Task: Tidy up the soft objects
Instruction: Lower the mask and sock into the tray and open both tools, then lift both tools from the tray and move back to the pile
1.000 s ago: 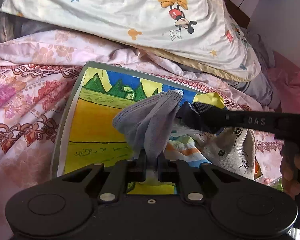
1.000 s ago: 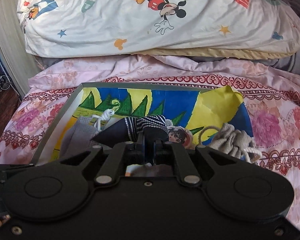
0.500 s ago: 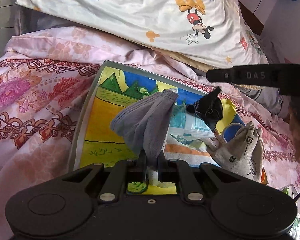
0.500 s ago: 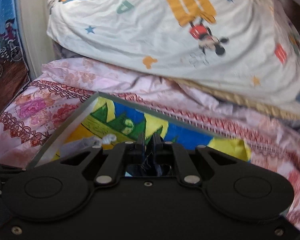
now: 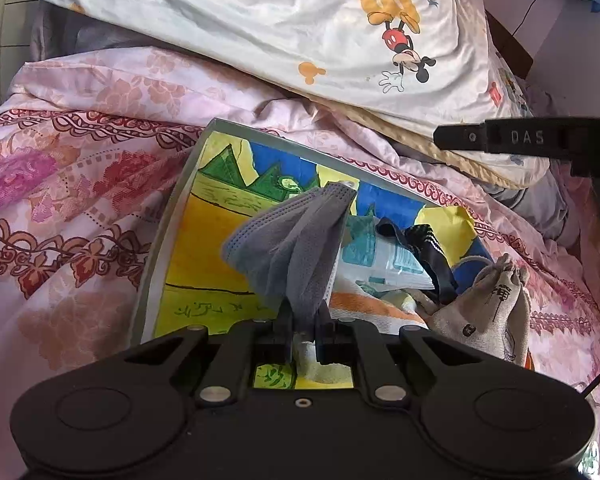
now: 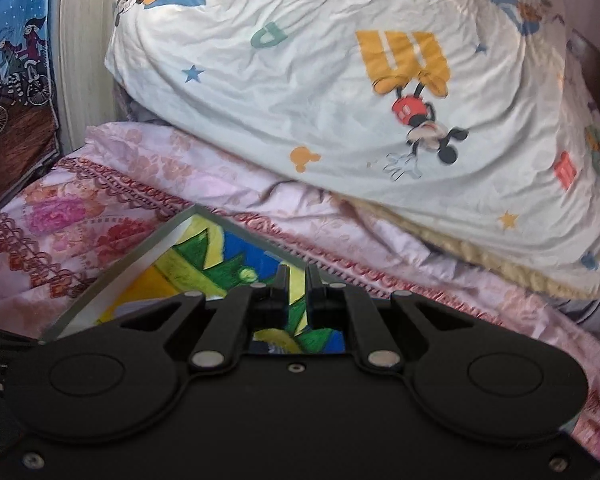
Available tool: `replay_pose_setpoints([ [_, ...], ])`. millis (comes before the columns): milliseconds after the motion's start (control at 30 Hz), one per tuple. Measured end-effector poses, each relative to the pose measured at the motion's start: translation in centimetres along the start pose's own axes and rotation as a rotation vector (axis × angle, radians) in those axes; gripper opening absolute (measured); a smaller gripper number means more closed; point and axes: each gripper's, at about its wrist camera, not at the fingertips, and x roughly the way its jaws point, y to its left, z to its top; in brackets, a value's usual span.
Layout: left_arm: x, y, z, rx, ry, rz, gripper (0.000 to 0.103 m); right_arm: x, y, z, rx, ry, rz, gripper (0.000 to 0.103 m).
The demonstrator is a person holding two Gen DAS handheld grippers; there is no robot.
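We pinched the gray mask between our left fingers; our right fingers were closed and empty.

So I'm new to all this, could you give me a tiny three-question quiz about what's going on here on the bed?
1. True or false: the left gripper is pinching the grey face mask.
2. Which lies on the colourful painted board? A) a beige drawstring pouch B) a glass bottle C) a shoe
3. Fill in: the large cartoon-print ____ lies behind the board, on the pink floral bedspread.

Key
1. True: the mask stands up from between its closed fingers.
2. A: the beige drawstring pouch lies at the board's right side, next to a black strap.
3. pillow
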Motion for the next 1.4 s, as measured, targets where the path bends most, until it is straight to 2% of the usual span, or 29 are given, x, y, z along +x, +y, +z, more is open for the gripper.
replay_pose_setpoints([
  [233,-0.3,-0.1,-0.2,-0.01,-0.001,-0.002,0.02,0.3,-1.1,-1.3,0.02,0.046,-0.007,0.003],
  [300,-0.5,-0.2,-0.3,-0.012,-0.006,0.002,0.02,-0.1,-1.6,-2.0,0.051,0.045,0.007,0.007],
  [367,-0.8,-0.3,-0.3,-0.011,-0.012,0.003,0.024,-0.6,-2.1,-2.8,0.079,0.038,0.015,0.019],
  [433,-1.4,-0.5,-0.3,-0.01,-0.023,0.003,0.031,-1.3,-2.6,-3.5,0.099,0.029,0.023,0.026],
  [500,-2.0,-0.7,-0.3,-0.011,-0.031,-0.002,0.036,-2.1,-2.9,-4.2,0.121,0.015,0.032,0.037],
  [633,-3.8,-1.3,-0.7,0.008,-0.06,-0.016,0.048,-4.5,-3.7,-5.8,0.171,-0.016,0.054,0.051],
  [700,-4.9,-1.7,-1.1,0.021,-0.083,-0.022,0.053,-6.2,-4.0,-6.8,0.203,-0.041,0.056,0.062],
  [767,-6.1,-2.0,-1.7,0.031,-0.109,-0.024,0.058,-8.0,-4.3,-7.7,0.235,-0.069,0.056,0.067],
  [833,-7.3,-2.3,-2.3,0.041,-0.134,-0.027,0.064,-9.8,-4.5,-8.6,0.266,-0.108,0.058,0.075],
  [867,-7.8,-2.5,-2.6,0.045,-0.145,-0.029,0.066,-11.1,-4.4,-9.3,0.278,-0.134,0.052,0.082],
  [967,-9.6,-2.9,-3.8,0.054,-0.18,-0.035,0.073,-14.4,-4.0,-11.1,0.299,-0.195,0.04,0.093],
  [1200,-13.4,-3.4,-6.7,0.084,-0.254,-0.036,0.088,-20.5,-2.8,-16.0,0.355,-0.246,0.008,0.102],
  [1400,-15.4,-3.0,-9.6,0.062,-0.268,-0.035,0.097,-25.0,-2.1,-20.7,0.397,-0.251,-0.044,0.102],
])
